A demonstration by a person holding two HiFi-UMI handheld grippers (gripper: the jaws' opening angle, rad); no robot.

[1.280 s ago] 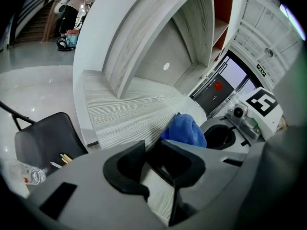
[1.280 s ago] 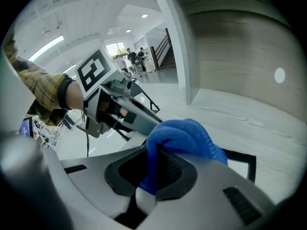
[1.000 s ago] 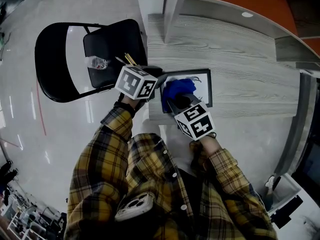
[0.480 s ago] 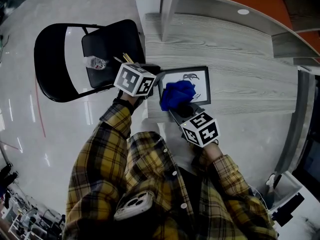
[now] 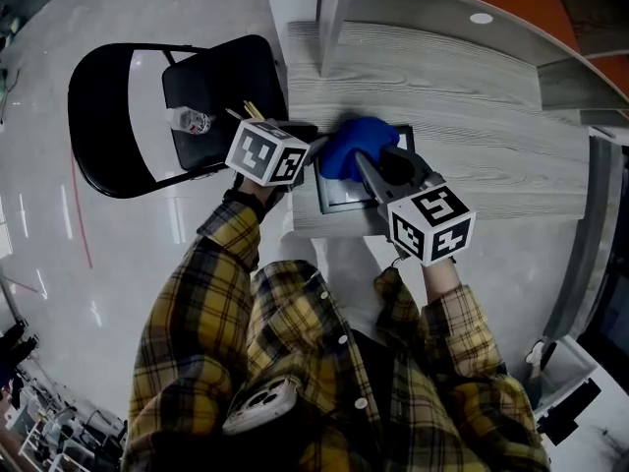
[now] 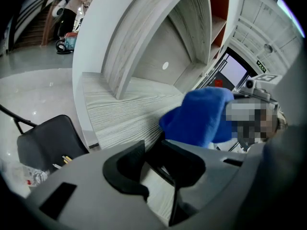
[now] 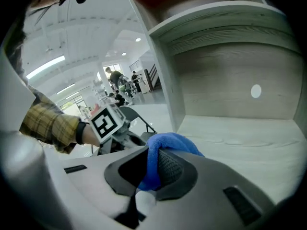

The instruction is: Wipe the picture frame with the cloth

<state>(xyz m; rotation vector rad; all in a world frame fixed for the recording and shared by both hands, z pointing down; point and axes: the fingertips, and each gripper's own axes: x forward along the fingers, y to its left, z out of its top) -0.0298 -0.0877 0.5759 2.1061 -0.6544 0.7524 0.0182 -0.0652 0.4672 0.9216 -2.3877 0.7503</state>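
Observation:
A dark picture frame [image 5: 346, 195] lies flat on the grey wood shelf [image 5: 472, 96], near its front left corner. My left gripper [image 5: 313, 147] is at the frame's left edge, and in the left gripper view the jaws are shut on that thin dark edge [image 6: 162, 169]. A bunched blue cloth [image 5: 354, 146] rests on the far part of the frame. My right gripper [image 5: 366, 162] is shut on the cloth [image 7: 168, 145], pressing it down from the right. The cloth [image 6: 201, 116] hides most of the picture.
A black folding chair [image 5: 197, 96] stands left of the shelf, with a plastic bottle [image 5: 189, 121] and pencils on its seat. A white upright [image 5: 329, 18] rises at the shelf's back left. The shelf stretches right to a curved edge.
My right gripper has carried the blue cloth from the frame's near left part toward its far edge. The left gripper has stayed at the frame's left edge.

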